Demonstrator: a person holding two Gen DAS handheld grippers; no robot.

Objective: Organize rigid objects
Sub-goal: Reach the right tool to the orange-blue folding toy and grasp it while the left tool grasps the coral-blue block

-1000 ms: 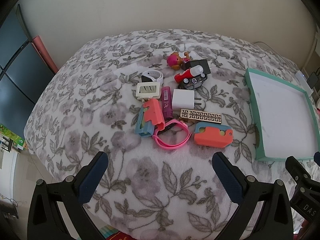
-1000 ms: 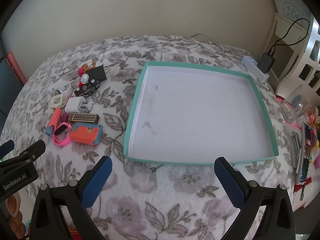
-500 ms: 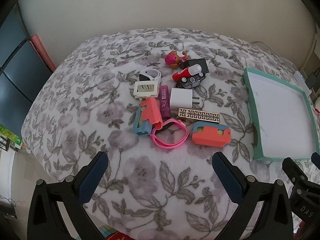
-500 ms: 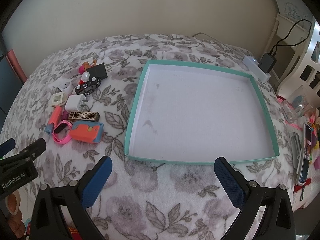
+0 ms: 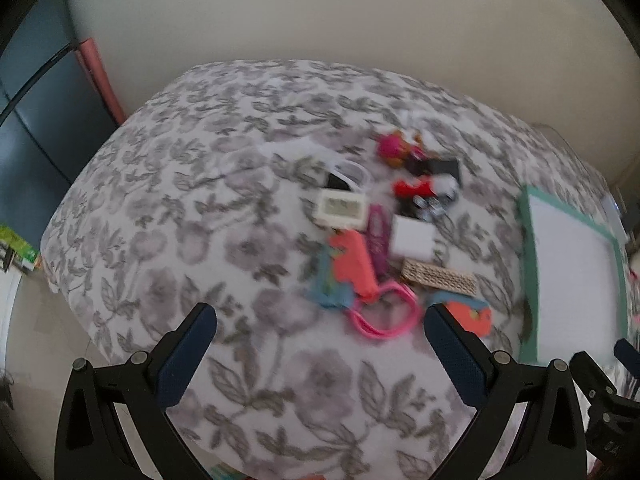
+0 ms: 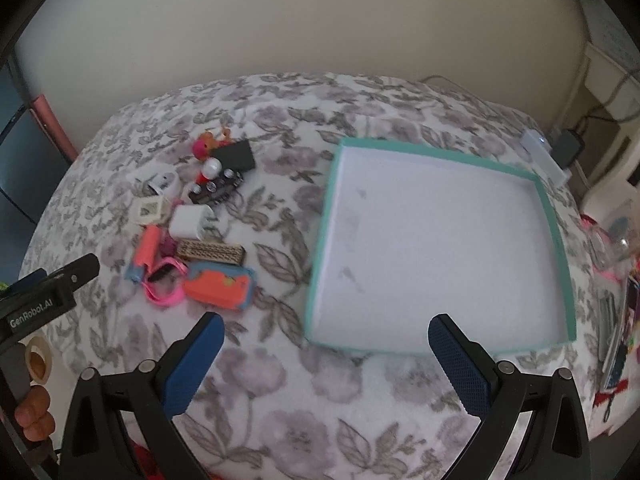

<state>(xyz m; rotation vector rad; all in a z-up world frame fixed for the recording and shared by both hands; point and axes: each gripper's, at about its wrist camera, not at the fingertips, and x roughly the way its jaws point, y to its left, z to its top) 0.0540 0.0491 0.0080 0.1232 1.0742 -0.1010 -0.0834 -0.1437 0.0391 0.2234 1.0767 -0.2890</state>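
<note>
Floral bedspread (image 6: 304,392) carries a bare teal-rimmed tray (image 6: 320,236) on the right and, well apart to its left, clustered rigid items including an orange case (image 6: 218,288) and white charger (image 6: 188,222); both left gripper (image 5: 320,356) and right gripper (image 6: 322,364) hover spread, empty.

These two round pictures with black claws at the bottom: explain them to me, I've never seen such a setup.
No robot here: a person holds a two-finger gripper in each hand, each with a fisheye camera looking along its fingers. One picture is from the left gripper, the other from the right gripper. Both are open and hold nothing. They hover over a flowered blanket. On it lie a heap of small things, among them a pink band, a white charger and an orange case, and an empty teal tray. The left picture is blurred.
</note>
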